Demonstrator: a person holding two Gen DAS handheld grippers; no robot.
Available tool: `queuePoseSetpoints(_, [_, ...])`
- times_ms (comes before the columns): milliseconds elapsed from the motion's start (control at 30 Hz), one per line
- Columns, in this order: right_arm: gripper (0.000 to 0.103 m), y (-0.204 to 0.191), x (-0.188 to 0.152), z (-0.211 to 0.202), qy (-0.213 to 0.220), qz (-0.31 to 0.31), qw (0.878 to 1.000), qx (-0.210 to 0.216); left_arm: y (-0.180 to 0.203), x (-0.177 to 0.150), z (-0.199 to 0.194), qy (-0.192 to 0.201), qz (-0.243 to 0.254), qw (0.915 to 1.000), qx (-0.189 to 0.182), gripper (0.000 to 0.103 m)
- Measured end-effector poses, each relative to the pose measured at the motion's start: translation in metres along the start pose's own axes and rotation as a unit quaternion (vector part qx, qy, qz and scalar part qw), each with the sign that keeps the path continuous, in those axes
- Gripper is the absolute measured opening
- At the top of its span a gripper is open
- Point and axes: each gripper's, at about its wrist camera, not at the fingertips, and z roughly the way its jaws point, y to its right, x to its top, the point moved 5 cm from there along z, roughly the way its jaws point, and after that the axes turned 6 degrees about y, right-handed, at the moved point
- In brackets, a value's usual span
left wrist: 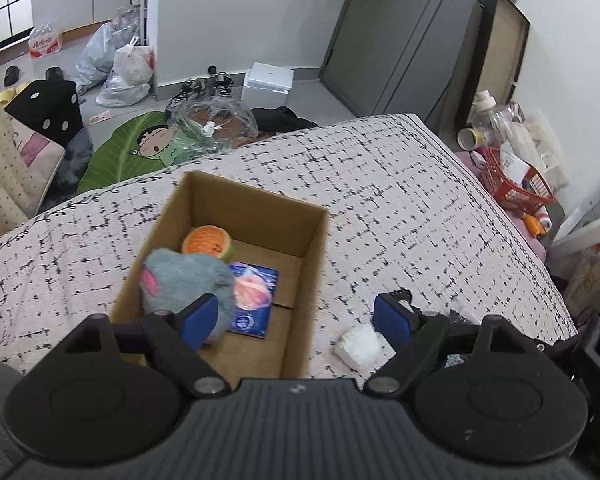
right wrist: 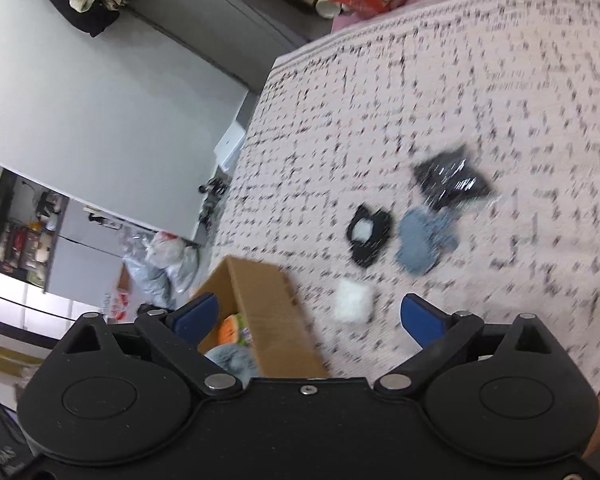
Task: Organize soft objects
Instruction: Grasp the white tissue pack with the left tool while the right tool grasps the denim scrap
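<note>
An open cardboard box (left wrist: 312, 248) stands on the bed. Inside lie a grey plush (left wrist: 184, 280), an orange watermelon-slice plush (left wrist: 207, 242) and a blue packet (left wrist: 256, 300). My left gripper (left wrist: 298, 318) is open and empty above the box's right wall. A white soft packet (left wrist: 360, 346) lies on the bed beside the box. My right gripper (right wrist: 310, 318) is open and empty above the box (right wrist: 268, 308). Ahead of it lie the white packet (right wrist: 353, 302), a black item with a white centre (right wrist: 368, 236), a blue-grey cloth (right wrist: 422, 242) and a black shiny packet (right wrist: 452, 182).
The bed has a white quilt with black marks (left wrist: 380, 184). A red basket (left wrist: 508, 184) and bottles stand at the bed's right. Bags (left wrist: 120, 64), a green leaf mat (left wrist: 124, 148) and a white box (left wrist: 268, 84) lie on the floor beyond.
</note>
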Motion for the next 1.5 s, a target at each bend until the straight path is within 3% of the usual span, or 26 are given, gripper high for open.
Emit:
queuePoseSetpoints(200, [0.098,0.024,0.014,0.002,0.006,0.006,1.0,-0.019,0.026,-0.011,0.01,-0.015,0.01,0.9998,-0.003,0.084])
queuePoseSetpoints(567, [0.098,0.055,0.026,0.006,-0.006,0.072,0.997,-0.006,0.055,-0.025,0.037,-0.045,0.016,0.9988,0.005,0.084])
queuePoseSetpoints(833, [0.096,0.086,0.03,0.021,-0.008,0.125,0.991,-0.036,0.07,-0.039,0.062,-0.07,0.012,0.9974,-0.004,0.084])
queuePoseSetpoints(1133, [0.075,0.108,0.03,0.034,-0.021,0.191,0.981,-0.028,0.08,-0.052,0.092,-0.083,0.012,0.9965,0.001,0.083])
queuePoseSetpoints(1500, [0.073,0.112,0.03,0.055,-0.029,0.198,0.979,-0.032,0.089,-0.07,0.126,-0.114,0.037,0.9928,0.0,0.081])
